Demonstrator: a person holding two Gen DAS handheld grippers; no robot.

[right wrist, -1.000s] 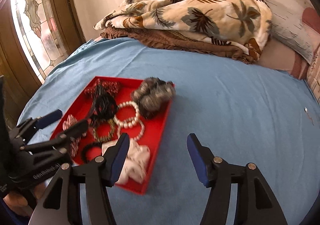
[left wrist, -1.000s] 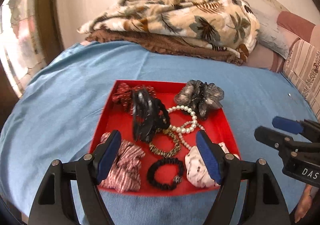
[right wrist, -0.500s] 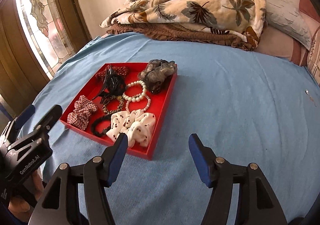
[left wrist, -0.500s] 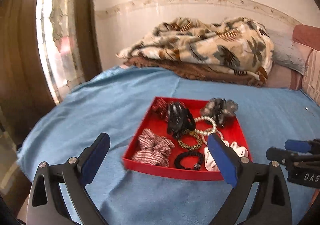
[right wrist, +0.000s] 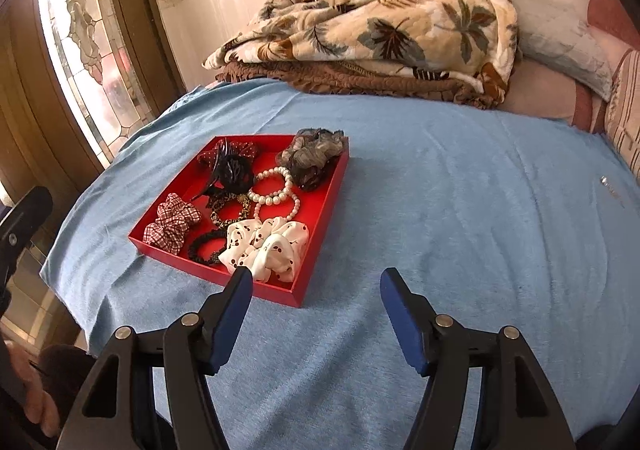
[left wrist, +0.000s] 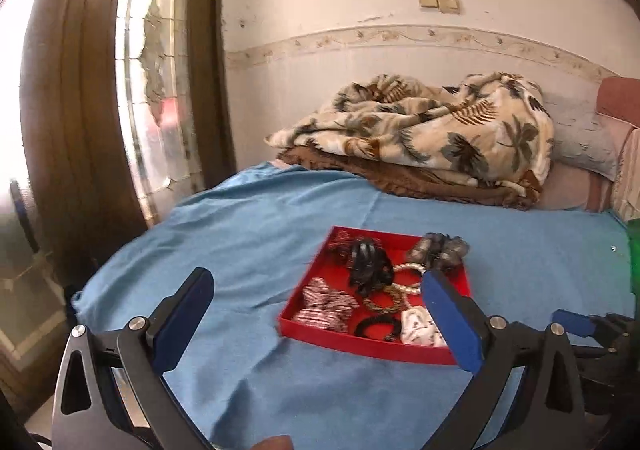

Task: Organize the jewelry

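On the blue bedsheet (right wrist: 440,190), toward its left half, sits the red tray (right wrist: 320,226) with all the pieces lying inside it — nothing is out on the sheet.

Going left to right: the left tongs (left wrist: 316,314) hover well short of the tray, spread wide and holding nothing. At the tray's left side lies the checked scrunchie (right wrist: 173,223), with the black claw clip (right wrist: 232,172) behind it partly over a dark red bow. In the middle are the leopard-print band (right wrist: 230,208), the black elastic (right wrist: 206,246) and the pearl bracelets (right wrist: 276,192), which overlap each other and touch the band. On the right are the grey scrunchie (right wrist: 312,158) at the back and the white cherry scrunchie (right wrist: 272,246) at the front. The right tongs (right wrist: 316,314) hang just before the tray's near right corner, also wide open and empty.

The likely trouble is the crowding. Pinching one pearl loop could drag up the other, or the band beside it, and drop them on the sheet. The clip's teeth may snag the bow. The tray looks light on soft bedding — a push against its wall could tip or slide it. Both tongs entering together might collide.
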